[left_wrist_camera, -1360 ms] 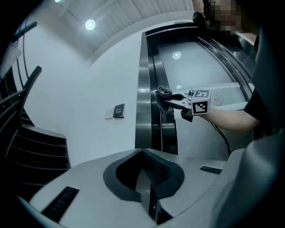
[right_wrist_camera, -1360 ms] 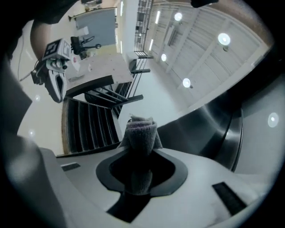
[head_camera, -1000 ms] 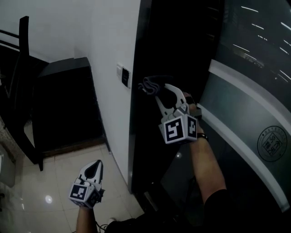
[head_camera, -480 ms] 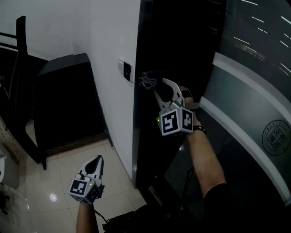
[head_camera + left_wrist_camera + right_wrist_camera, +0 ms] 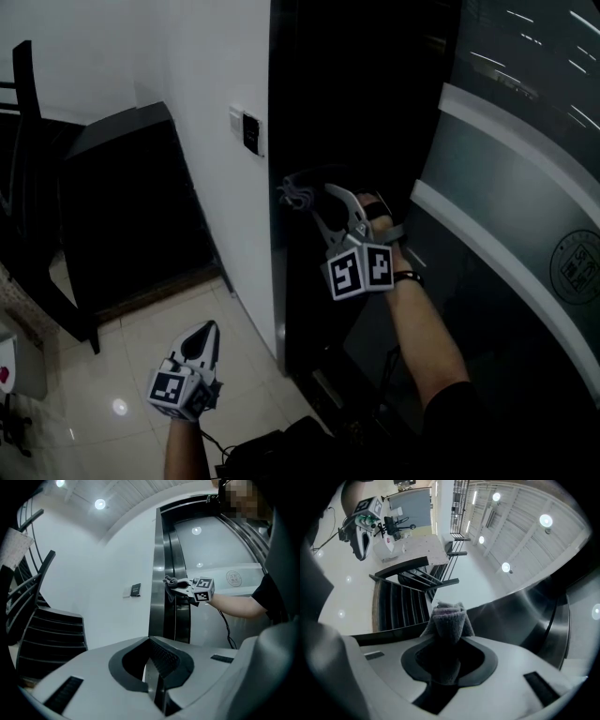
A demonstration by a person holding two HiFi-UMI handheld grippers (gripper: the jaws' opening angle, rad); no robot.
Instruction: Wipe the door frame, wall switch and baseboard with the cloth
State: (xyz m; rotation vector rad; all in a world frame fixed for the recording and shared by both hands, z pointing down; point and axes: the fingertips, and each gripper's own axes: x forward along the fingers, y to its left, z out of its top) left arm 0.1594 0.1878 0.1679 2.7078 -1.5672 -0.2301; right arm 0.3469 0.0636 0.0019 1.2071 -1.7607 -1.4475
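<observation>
Item 1: glass door (image 5: 525, 187), dark, with a pale band across it, filling the right of the scene. Item 2: white wall (image 5: 202, 66), left of the doorway, running from near to far. Item 3: door frame (image 5: 305, 103), dark and glossy, upright between wall and glass. Item 4: tiled floor (image 5: 112, 366), pale and shiny, lower left. Item 5: dark cabinet (image 5: 122, 206), standing against the wall at far left. Item 6: black chair (image 5: 28, 187), at the left edge beside the cabinet. Item 7: right tool (image 5: 323, 195), held up in front of the door frame at about mid-height, jaws clamped on the cloth. Item 8: left tool (image 5: 206, 330), held low over the floor, well apart from the frame, its 2 jaws pressed together with nothing between them. Item 9: cloth (image 5: 298, 194), grey, bunched, sticking out past the right tool's tips at the frame's left edge, below the switch; whether it touches the frame cannot be told. Item 10: wall switch (image 5: 251, 133), dark plate on the white wall, just left of the frame.
</observation>
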